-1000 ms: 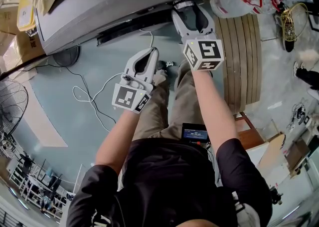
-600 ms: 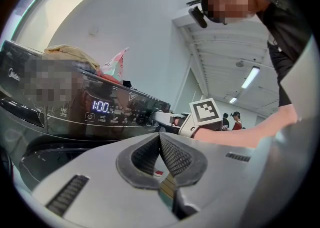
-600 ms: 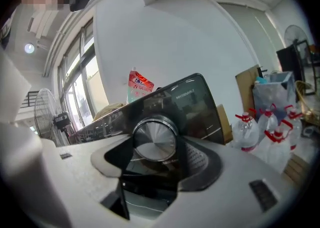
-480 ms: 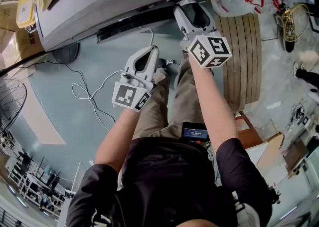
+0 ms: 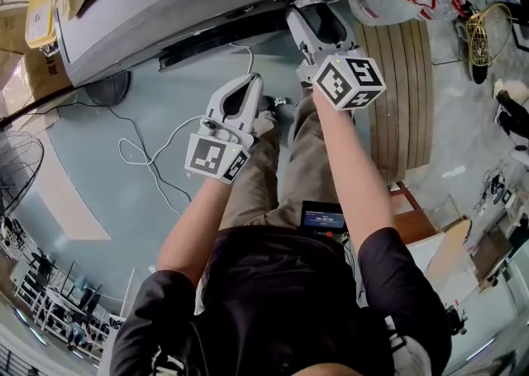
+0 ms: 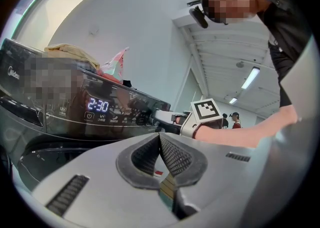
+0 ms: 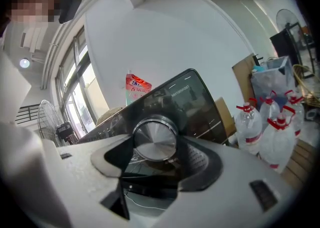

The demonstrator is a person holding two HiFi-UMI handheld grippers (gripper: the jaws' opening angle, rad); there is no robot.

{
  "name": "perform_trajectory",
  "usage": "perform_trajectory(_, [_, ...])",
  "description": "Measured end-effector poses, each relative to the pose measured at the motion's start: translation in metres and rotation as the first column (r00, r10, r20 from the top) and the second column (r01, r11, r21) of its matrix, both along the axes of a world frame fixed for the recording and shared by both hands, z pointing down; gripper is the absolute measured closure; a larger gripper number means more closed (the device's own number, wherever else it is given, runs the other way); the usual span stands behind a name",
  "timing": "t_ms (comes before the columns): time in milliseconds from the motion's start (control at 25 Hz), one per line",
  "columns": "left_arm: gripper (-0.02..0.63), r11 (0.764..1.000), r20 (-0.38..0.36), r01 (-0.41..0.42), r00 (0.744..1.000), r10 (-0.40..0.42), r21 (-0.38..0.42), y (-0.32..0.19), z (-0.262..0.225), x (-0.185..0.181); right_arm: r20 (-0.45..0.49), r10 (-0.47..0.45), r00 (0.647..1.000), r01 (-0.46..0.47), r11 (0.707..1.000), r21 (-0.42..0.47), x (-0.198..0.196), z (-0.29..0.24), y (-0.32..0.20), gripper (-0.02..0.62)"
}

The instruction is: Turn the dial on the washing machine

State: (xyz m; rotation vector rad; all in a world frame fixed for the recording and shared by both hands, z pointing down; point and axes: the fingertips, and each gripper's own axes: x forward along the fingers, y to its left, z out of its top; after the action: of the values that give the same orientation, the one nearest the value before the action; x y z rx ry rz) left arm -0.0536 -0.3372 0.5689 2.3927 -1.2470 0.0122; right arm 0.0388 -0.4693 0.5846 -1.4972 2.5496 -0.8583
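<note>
Step in hand, as judged: the turn itself. The washing machine (image 5: pixel 207 2) stands in front of you, across the top of the head view, and its dark control panel (image 7: pixel 197 104) faces both gripper views. Your right gripper (image 5: pixel 312 12) is up at that panel, jaws spread wide and pinching the dial (image 7: pixel 155 139) — one pad on each side of its rim. Your left gripper (image 5: pixel 250 85) is held back above your knees, well apart from the machine. Its jaws are pressed together on nothing, and it takes no part in the work.

Next move, as judged: roll your right wrist about the line the gripper points along, keeping the pads square on the rim so that they do not slip on the smooth metal. Then check the lit display (image 6: pixel 98 105), which reads 2:30, to see whether the setting answers. Do not pull outward — the knob only needs to rotate.

The task's thing: the dial is a round knob with a brushed silver face and a bright chrome ring. It stands proud of the glossy black panel, near the panel's right end. Small white markings lie on the panel below it, too small to read. No pointer mark can be made out on its face.
</note>
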Motion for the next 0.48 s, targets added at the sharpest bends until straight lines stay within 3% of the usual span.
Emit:
perform_trajectory(200, [0.612,1.0,-0.004,-0.004,1.0,0.004,0.0,-0.0023,0.0009,0.0023,-0.066,-0.001,0.998,0.003,1.0,0.03,0.0003,0.0006,-0.0001,0.319])
perform_trajectory(480, [0.612,1.0,-0.007,0.003,1.0,-0.003,0.004,-0.0062,-0.0015,0.0008,-0.293,-0.001,0.956,0.037,0.992,0.118,-0.0001,-0.0041,0.0087,0.318])
